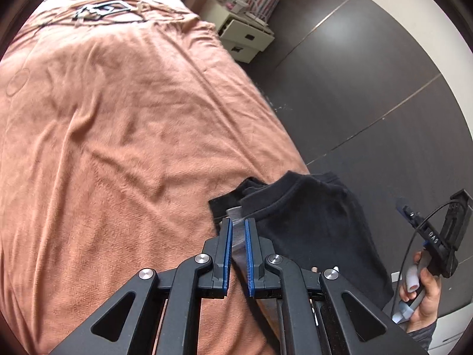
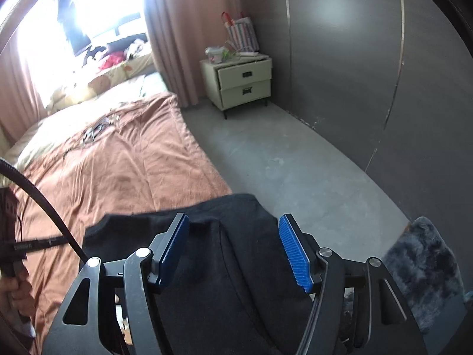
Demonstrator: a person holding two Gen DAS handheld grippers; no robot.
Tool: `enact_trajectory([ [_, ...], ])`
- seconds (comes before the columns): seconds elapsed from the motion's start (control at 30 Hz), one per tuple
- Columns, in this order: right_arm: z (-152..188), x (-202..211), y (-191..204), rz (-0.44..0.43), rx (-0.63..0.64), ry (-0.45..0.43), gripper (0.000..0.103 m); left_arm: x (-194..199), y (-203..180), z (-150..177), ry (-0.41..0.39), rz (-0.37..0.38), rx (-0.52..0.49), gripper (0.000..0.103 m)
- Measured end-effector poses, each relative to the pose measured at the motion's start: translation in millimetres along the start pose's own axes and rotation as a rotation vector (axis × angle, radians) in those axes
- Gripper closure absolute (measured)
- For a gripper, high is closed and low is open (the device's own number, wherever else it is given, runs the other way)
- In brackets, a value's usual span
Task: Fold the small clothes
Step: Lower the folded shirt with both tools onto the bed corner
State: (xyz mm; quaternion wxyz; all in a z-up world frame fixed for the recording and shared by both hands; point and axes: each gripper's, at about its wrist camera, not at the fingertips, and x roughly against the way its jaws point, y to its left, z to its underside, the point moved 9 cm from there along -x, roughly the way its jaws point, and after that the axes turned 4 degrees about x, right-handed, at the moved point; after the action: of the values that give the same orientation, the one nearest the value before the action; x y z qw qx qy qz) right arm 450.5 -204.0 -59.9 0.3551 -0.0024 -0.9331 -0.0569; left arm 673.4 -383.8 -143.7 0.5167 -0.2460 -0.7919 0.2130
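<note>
- A pink blanket (image 1: 112, 124) is being shown spread over the bed, filling the left of both views.
- In the left wrist view, the left gripper (image 1: 238, 227) is being held clamped on a strip of grey fabric at the edge of a black garment (image 1: 310, 216) – its blue pads are nearly together with the cloth pinched between them.
- The garment is being seen lying at the blanket's right edge, partly hanging past it toward the floor (image 2: 295, 159).
- At the far right of that view, a hand (image 1: 425, 293) is being seen wrapped around the handle of the other gripper.
- In the right wrist view, the right gripper (image 2: 233, 227) is being held over the garment (image 2: 207, 281) with its jaws wide apart; the cloth is lying between and below the pads, not pressed by them.
- Farther right, a white nightstand (image 2: 242, 82) is being seen against the grey wall, and a dark furry rug (image 2: 422, 269) is being seen on the floor at the right edge.
</note>
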Motion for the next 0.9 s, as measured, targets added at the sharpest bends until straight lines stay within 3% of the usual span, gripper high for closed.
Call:
enact_trajectory([
  [0.03,5,-4,7,-0.01,0.02,0.035,0.043,0,-5,1,-0.002,0.011,-0.015,0.095],
  [0.1,15,-21,12,-0.029,0.06,0.114,0.071,-3,-17,4,0.004,0.029,-0.049,0.095],
  [0.2,18,-46,7,-0.009,0.089,0.19,0.088,-15,-32,7,0.022,0.038,-0.095,0.095],
  [0.53,19,-104,-8,0.014,0.052,0.246,0.092,-63,-46,-11,0.039,-0.01,-0.206,0.095],
  [0.67,30,-130,-2,0.011,0.049,0.242,0.093,-82,-41,-20,0.043,-0.037,-0.201,0.095],
  [0.83,28,-133,-8,-0.001,0.033,0.246,0.093,-98,-34,-21,0.061,-0.078,-0.212,0.094],
  [0.9,22,-120,-19,0.04,0.032,0.23,0.093,-91,-36,-21,0.055,-0.094,-0.218,0.094],
])
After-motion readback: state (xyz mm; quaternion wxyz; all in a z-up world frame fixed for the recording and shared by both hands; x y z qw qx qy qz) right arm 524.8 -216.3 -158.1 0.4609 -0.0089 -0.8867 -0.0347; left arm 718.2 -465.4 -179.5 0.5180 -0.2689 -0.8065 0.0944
